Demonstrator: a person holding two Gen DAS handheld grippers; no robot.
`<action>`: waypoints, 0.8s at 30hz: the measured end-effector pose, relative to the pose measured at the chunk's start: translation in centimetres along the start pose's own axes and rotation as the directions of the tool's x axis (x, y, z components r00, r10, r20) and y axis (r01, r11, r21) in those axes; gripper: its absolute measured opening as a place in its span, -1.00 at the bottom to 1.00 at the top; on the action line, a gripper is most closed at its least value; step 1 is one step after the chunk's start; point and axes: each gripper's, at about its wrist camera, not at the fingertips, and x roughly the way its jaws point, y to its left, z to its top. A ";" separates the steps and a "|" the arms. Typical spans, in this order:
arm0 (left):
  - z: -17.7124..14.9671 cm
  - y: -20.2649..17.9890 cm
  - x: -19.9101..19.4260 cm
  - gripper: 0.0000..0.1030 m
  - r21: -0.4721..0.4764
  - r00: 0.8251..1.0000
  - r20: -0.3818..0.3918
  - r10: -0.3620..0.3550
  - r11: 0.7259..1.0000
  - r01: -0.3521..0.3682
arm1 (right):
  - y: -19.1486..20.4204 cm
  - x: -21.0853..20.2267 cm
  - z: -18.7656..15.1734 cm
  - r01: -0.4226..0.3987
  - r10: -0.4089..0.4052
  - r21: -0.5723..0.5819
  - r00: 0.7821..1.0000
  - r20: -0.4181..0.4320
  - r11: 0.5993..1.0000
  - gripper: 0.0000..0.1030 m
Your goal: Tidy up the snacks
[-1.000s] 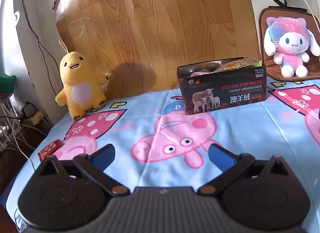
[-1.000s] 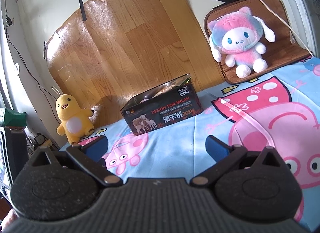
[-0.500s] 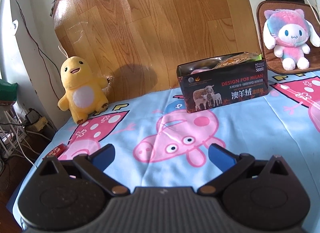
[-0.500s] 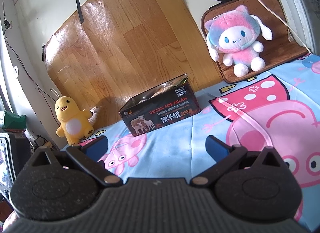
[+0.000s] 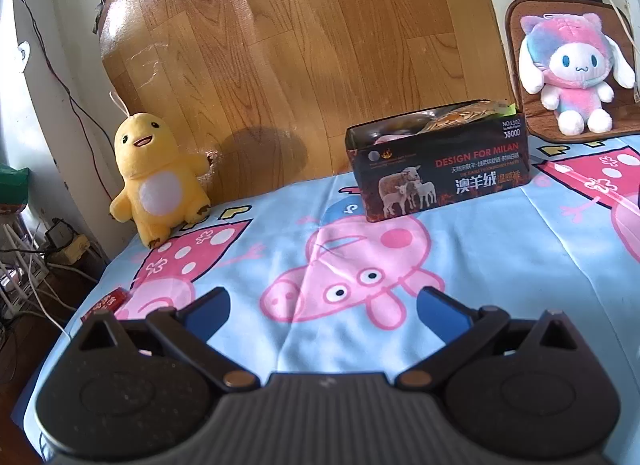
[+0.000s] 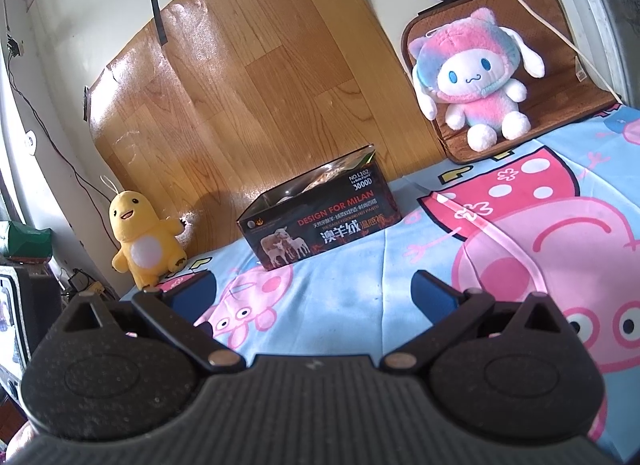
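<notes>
Holding snack packets, the dark sheep-printed box (image 5: 438, 169) stands lidless; both claws gape empty.

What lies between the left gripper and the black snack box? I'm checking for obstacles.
Only bare cartoon-pig sheet separates the open left gripper from the black snack box, as the left wrist view shows.

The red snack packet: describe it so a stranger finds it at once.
Start at the blue cartoon-pig sheet and go to its near left edge, well in front of the yellow plush. The small red snack packet lies flat there, the only snack outside the black box.
</notes>
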 end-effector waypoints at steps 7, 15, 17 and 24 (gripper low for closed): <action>0.1 -0.1 -0.3 1.00 0.005 1.000 0.001 -0.011 1.000 0.011 | -0.1 0.0 0.0 0.000 0.000 0.003 1.000 0.002 1.000 1.00; 0.1 -0.1 -0.3 1.00 0.007 1.000 -0.002 -0.017 1.000 0.017 | -0.2 -0.1 0.1 -0.001 0.001 0.005 1.000 0.003 1.000 1.00; 0.1 -0.1 -0.3 1.00 0.007 1.000 -0.003 -0.014 1.000 0.014 | -0.2 -0.1 0.1 -0.002 0.002 0.005 1.000 0.003 1.000 1.00; 0.1 -0.2 -0.2 1.00 0.008 1.000 -0.005 -0.007 1.000 0.007 | -0.2 -0.1 0.1 -0.002 0.002 0.004 1.000 0.003 1.000 1.00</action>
